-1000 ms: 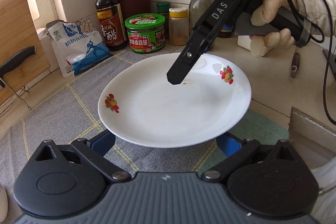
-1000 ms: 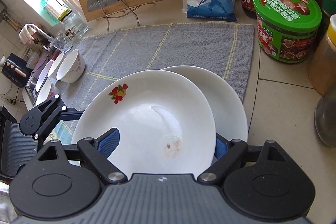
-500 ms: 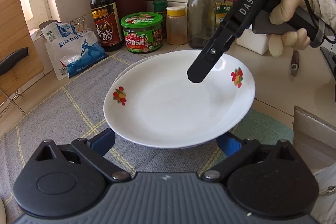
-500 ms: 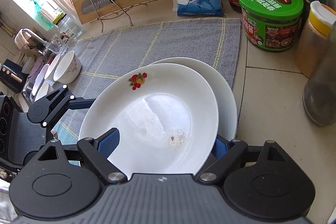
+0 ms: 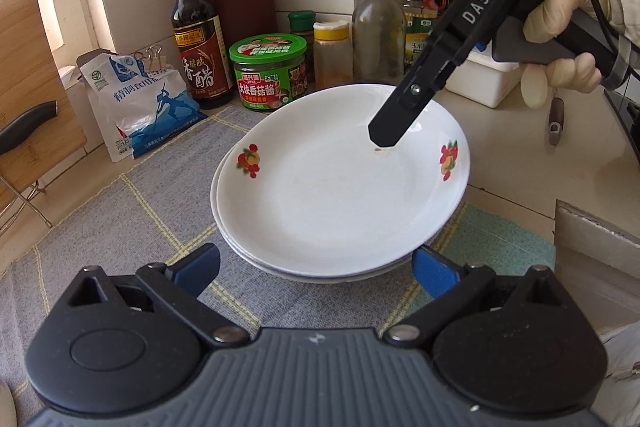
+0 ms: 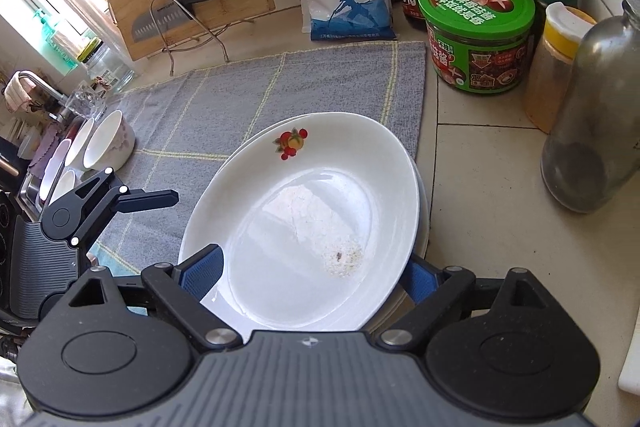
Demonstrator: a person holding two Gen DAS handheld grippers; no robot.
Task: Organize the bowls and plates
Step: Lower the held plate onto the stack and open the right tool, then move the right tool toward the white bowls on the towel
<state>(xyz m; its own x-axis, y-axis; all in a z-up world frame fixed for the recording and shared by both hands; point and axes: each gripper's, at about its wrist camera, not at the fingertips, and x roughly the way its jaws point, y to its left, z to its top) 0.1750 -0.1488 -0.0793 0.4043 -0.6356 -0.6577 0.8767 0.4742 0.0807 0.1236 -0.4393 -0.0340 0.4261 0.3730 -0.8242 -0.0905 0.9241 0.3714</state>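
Observation:
A white plate with fruit decals [image 5: 332, 195] lies on top of a second white plate [image 5: 224, 227] on the grey mat; it also shows in the right wrist view [image 6: 304, 211]. My left gripper [image 5: 316, 267] is open at the stack's near edge, its blue pads on either side, not clamping. My right gripper [image 6: 308, 275] is open around the top plate's rim on the other side; one of its fingers [image 5: 396, 123] reaches over the plate. Several white bowls [image 6: 108, 143] sit at the mat's far left by the sink.
A green-lidded jar [image 5: 270, 71], vinegar bottle [image 5: 198, 27], salt bag [image 5: 140, 99], spice jar [image 5: 332, 51] and glass bottle [image 6: 592, 107] line the wall. A cutting board with a knife [image 6: 184, 7] stands on a rack. A white box [image 5: 484, 79] sits at the right.
The decorated plate moved away from the left gripper and came down onto the second plate. The left gripper now stands open and clear of it.

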